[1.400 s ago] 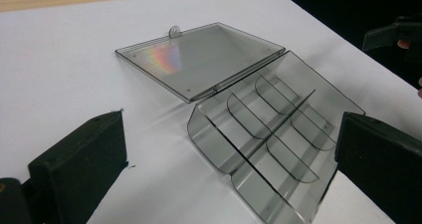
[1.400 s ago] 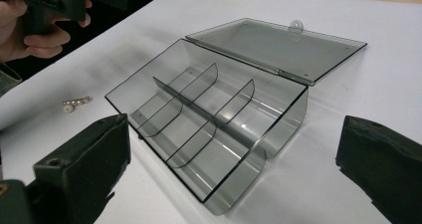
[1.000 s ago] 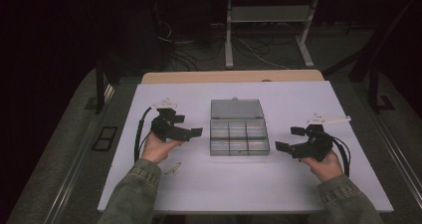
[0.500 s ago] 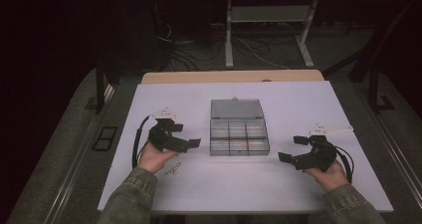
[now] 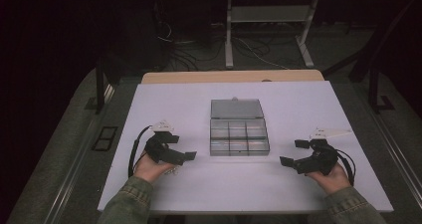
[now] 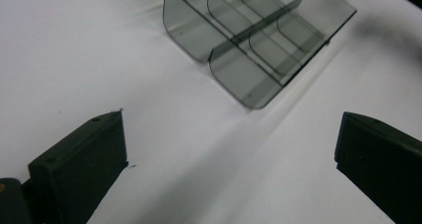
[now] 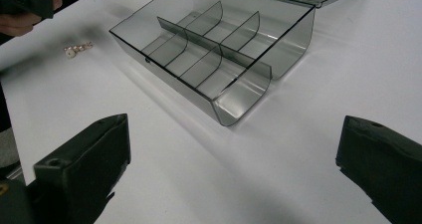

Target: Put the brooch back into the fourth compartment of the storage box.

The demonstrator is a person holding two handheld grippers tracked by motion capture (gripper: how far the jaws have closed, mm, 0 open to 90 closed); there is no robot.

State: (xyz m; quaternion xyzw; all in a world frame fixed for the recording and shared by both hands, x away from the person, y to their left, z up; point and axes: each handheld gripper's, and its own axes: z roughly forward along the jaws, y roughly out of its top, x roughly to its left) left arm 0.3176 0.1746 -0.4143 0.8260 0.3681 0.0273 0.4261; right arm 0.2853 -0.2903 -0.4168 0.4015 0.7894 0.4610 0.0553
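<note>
A clear box [image 5: 239, 137] with its lid open sits in the middle of the white surface [image 5: 298, 104]. The left gripper [image 5: 180, 148] and right gripper [image 5: 292, 152] wait on each side, fingers spread wide, holding nothing. Small screws [image 7: 77, 49] lie by the left hand [image 5: 149, 168].

Compartment box [image 5: 239, 137] lies mid-table [image 5: 298, 99], lid behind it; small screws [image 7: 77, 49] lie to its left

Clear smoky compartment box [image 5: 239, 137], lid open flat, lies empty between the left hand-held gripper [image 5: 185, 149] and right hand-held gripper [image 5: 294, 153].
</note>
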